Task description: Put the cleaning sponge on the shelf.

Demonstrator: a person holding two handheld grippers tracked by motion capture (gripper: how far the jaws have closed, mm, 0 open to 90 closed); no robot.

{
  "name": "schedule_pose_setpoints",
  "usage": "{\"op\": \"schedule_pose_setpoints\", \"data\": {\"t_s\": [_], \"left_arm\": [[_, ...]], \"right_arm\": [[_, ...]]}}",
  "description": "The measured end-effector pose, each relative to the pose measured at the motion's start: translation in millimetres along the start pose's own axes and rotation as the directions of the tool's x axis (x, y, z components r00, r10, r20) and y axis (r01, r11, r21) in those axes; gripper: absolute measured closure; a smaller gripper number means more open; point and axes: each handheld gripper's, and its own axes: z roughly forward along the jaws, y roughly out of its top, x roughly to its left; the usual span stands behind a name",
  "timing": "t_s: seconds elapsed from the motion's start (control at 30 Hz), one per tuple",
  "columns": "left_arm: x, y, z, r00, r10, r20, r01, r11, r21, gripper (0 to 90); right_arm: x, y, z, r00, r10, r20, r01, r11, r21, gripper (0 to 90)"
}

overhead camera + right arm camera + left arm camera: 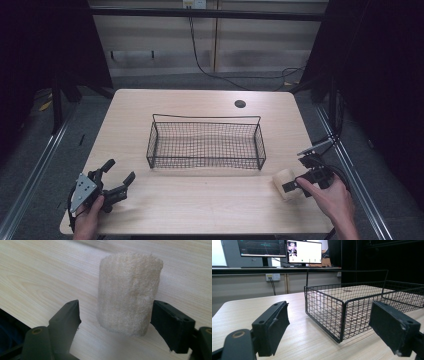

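Grasp step: my right tongs (115, 315) straddle the loofah roll (128, 292) on the tabletop (200, 200), spread and not yet pinching; next I must close them, then lift toward the wire basket (206, 142); left tongs (116, 176) rest spread.

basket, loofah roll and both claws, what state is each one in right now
wire basket: empty, upright on the table
loofah roll: lying on the table outside the basket, between the right claw's jaws, a gap on one side
right claw: open around the roll
left claw: open, holding nothing
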Motion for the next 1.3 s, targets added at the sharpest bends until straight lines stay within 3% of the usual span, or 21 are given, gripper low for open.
{"op": "schedule_pose_setpoints", "data": {"t_s": [0.47, 0.63, 1.3], "left_arm": [[0.0, 0.0, 0.0, 1.0000, 0.000, 0.000, 0.000, 1.0000, 0.001, 15.7], [0.1, 0.0, 0.0, 1.0000, 0.001, 0.000, -0.001, 1.0000, 0.001, 15.7], [0.0, 0.0, 0.0, 1.0000, 0.000, 0.000, 0.000, 1.0000, 0.000, 15.7]], "right_arm": [[-5.0, 12.8, 17.1, 0.9995, 0.000, 0.032, -0.004, 0.993, 0.117, 22.7], [-8.2, 15.9, 27.8, 0.9995, 0.024, 0.021, -0.027, 0.985, 0.172, 22.3], [-3.4, 20.0, 41.4, 0.9986, -0.009, 0.051, -0.004, 0.970, 0.243, 27.6]]}}
